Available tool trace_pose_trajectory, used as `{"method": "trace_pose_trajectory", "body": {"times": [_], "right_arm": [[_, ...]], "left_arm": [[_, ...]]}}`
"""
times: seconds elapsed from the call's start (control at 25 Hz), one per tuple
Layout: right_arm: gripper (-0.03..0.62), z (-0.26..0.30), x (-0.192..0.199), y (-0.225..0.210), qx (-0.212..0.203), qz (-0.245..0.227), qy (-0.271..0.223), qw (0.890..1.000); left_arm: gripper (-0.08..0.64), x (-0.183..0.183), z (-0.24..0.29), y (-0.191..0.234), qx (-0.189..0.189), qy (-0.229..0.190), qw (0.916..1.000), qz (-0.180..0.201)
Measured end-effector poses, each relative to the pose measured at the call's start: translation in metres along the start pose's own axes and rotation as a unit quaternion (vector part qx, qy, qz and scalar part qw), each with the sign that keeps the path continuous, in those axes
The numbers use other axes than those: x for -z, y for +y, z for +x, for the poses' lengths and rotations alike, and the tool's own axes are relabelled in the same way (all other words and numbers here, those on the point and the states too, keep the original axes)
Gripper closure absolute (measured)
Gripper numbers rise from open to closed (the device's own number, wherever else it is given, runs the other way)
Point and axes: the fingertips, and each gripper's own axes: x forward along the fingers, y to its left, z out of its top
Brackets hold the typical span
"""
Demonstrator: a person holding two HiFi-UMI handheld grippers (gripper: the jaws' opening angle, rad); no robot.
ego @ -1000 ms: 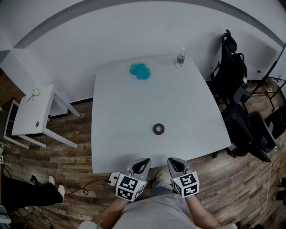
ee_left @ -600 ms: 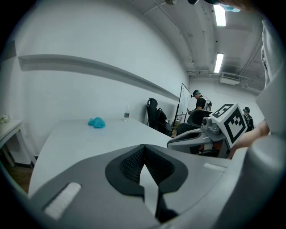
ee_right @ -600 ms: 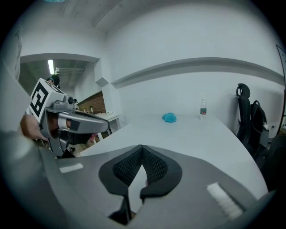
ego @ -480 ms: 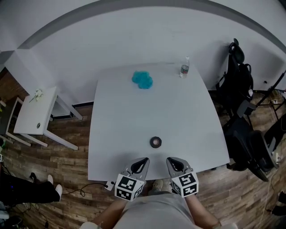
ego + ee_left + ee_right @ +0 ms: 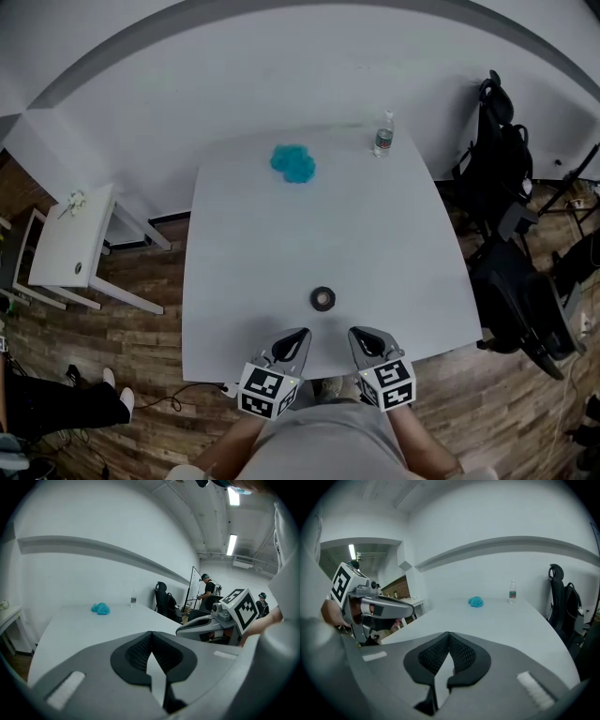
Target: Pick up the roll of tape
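"Starting at the left gripper [image 5: 151,633], how do its jaws stand?"

"Together. In the left gripper view the dark ribbed pads [image 5: 133,652] meet at their tips and nothing sits between them."

"And the right gripper [image 5: 449,633]?"

"The same. Its own view shows the two pads touching at the tips and holding nothing. From the head view the pair sit side by side at the bottom of the picture, over the near edge of the table [image 5: 281,244], and both point out across it."

"Where is the roll of tape [image 5: 322,299]?"

"It lies flat on the white tabletop, a small dark ring just ahead of the two grippers. It is roughly in line with the gap between them and touches neither. It is close to the near edge, and the surface around it is bare."

"What lies further out?"

"A crumpled blue cloth [image 5: 293,163] sits near the far edge, a little left of centre. A clear bottle [image 5: 382,141] stands upright by the far right corner, well apart from the cloth. Both are well away from the tape."

"And off the table?"

"A small white side table [image 5: 70,244] stands to the left on the wooden floor [image 5: 141,347]. Black chairs [image 5: 497,178] crowd the right side against the pale wall [image 5: 234,75]. At the lower left edge are someone's dark trouser legs and pale shoes [image 5: 117,401]."
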Motion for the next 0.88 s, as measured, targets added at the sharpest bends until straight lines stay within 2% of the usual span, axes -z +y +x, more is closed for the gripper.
{"method": "trace_pose_trajectory", "body": {"times": [0.44,0.88], "right_arm": [[0.586,0.013,-0.005,-0.012,0.03,0.015,0.011,0.999],[0.586,0.026,0.002,-0.017,0.05,0.035,0.027,0.998]], "left_arm": [[0.545,-0.007,0.018,0.02,0.034,0.017,0.9991,0.016],[0.543,0.001,0.036,0.032,0.068,0.045,0.996,0.036]]}}
